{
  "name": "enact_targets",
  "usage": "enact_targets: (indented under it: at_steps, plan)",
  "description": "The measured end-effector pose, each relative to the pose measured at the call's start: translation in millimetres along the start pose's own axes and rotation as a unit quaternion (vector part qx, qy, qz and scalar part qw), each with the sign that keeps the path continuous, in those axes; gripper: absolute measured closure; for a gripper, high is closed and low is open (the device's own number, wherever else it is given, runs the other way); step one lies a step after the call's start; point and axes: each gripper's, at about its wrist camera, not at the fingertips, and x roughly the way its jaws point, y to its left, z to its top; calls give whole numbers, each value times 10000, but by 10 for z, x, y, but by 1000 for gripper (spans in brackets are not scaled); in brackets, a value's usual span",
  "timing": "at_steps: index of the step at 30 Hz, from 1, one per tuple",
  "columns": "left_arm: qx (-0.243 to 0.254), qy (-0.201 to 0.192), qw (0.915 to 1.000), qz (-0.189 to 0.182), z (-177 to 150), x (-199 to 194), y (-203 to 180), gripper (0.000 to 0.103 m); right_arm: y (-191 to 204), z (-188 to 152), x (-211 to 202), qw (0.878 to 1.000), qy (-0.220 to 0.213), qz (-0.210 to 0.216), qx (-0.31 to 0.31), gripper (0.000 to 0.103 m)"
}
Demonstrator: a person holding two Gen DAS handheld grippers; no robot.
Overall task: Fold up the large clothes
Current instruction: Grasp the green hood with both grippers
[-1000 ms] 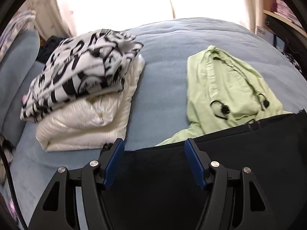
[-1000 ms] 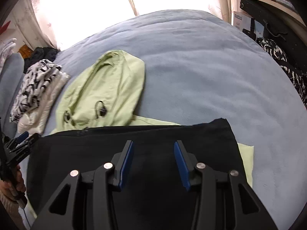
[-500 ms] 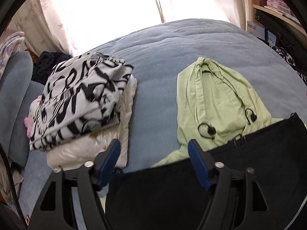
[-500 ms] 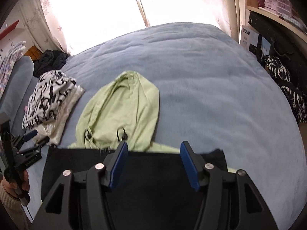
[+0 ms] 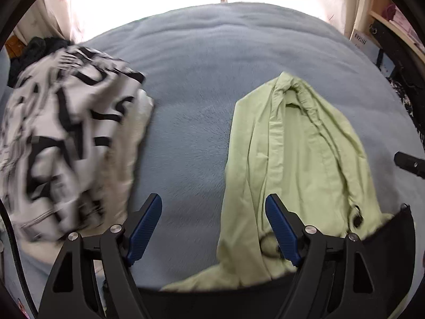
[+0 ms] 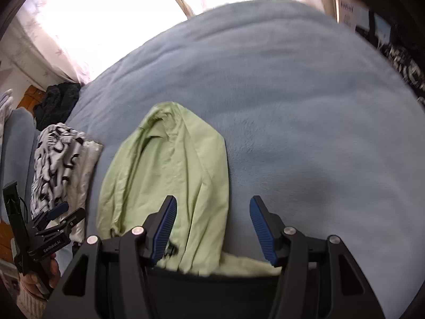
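A light green hooded jacket (image 5: pixel 297 159) lies on the blue bed cover, hood pointing to the far side. A black garment (image 5: pixel 385 250) lies across its lower part, at the bottom of both views (image 6: pixel 212 295). My left gripper (image 5: pixel 212 198) hovers over the bed cover beside the hood's left edge; its jaws are opening and grip nothing. My right gripper (image 6: pixel 212 200) stands open over the hood's right edge (image 6: pixel 170 170), with nothing pressed between its pads. In the right wrist view a hand holds the left gripper (image 6: pixel 57 220) at the far left.
A folded stack, a black-and-white patterned garment (image 5: pixel 61 143) on a cream one, sits at the left of the bed (image 5: pixel 212 61). Dark clothes (image 6: pixel 58 103) lie heaped at the far left corner. Shelves and boxes (image 5: pixel 358 42) stand at the right. Bright curtains hang behind.
Both grippers have moved forward off the black garment toward the green hood, and both stand wider open. The black garment now shows only at the bottom of each view.
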Motion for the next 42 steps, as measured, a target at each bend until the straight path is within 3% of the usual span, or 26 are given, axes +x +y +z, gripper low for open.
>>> enact_targets:
  at_steps: [7,12,13,14,15,16,17,19,22,25,29,35,39,42]
  plan:
    - [-104,265,9996,17,137,655,3,24,-63,121,655,9992,308,135,194,46]
    - [-634,283,9968,-390,160,906,121,24,-107,197,982,9986,334,250,339,44]
    - [-660,226,9966,-427,163,913,127,30,-103,210,1004,9986,282,292,351,44]
    - [-634,134,9967,-490,167,907,113,51,-87,230,1022,9986,200,333,347,44]
    - [-550,68,9966,-605,174,895,85,65,-66,245,1031,9987,126,376,335,44]
    - [-516,38,9957,-765,182,884,74,98,-52,262,1044,9986,93,405,316,46]
    - [-549,5,9948,-857,173,853,37,101,-20,276,1057,9989,69,378,282,49]
    - [-426,-231,9973,-558,151,749,-53,101,73,296,1082,9997,76,229,72,92]
    - [-261,-524,9978,-325,107,526,-108,102,207,277,974,9996,-65,88,-246,98]
    - [-248,-715,9965,-351,51,208,-42,102,299,218,614,9976,-448,79,-525,98]
    - [-213,-977,9944,-348,-138,-333,113,103,419,25,-12,9924,-907,373,-744,98]
    - [-412,-1188,9895,-708,-846,-1094,344,103,604,-623,-919,9800,-1386,720,-1237,98]
    - [-466,-1000,9896,-923,-1490,-1272,452,101,483,-1211,-1212,9805,-1312,711,-1282,93]
    - [-472,-587,9927,-940,-2014,-1139,448,101,364,-1628,-1167,9869,-942,341,-1266,76]
